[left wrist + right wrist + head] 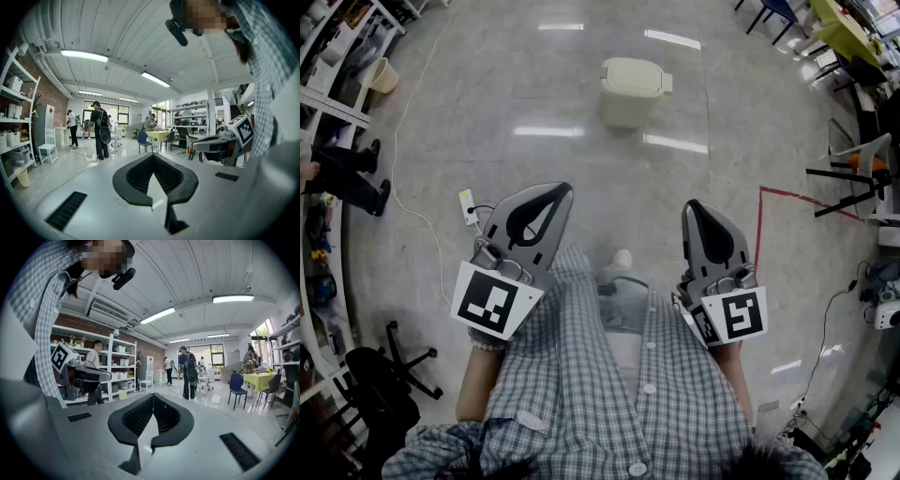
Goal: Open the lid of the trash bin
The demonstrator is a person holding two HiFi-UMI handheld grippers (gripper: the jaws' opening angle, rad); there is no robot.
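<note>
The trash bin (630, 91) stood on the floor (581, 159) well ahead of me, cream-coloured, its lid (633, 73) down flat, so I judged that none of the task was done. Far to my left a beige bucket (382, 75) sat by the shelving. A white cord (412, 211) trailed across the floor to a power strip (469, 206) just beside the left tongs (558, 194). I had those tongs low in front of my checked shirt (581, 375), pointing toward the bin but well short of it. The left gripper view showed their tips meeting with nothing between them, closed and empty. The right tongs (695, 208) were carried the same way, level with the left, jaws likewise together on nothing. I read this as a carrying pose: the bin was out of reach, so walking up to it had to come first. Closed tips would suit pushing or lifting the lid's edge. A small projection (667, 82) showed on its right side; hinge or tab, I couldn't tell. Further right, red tape (787, 195) marked the floor, well apart from the bin.
</note>
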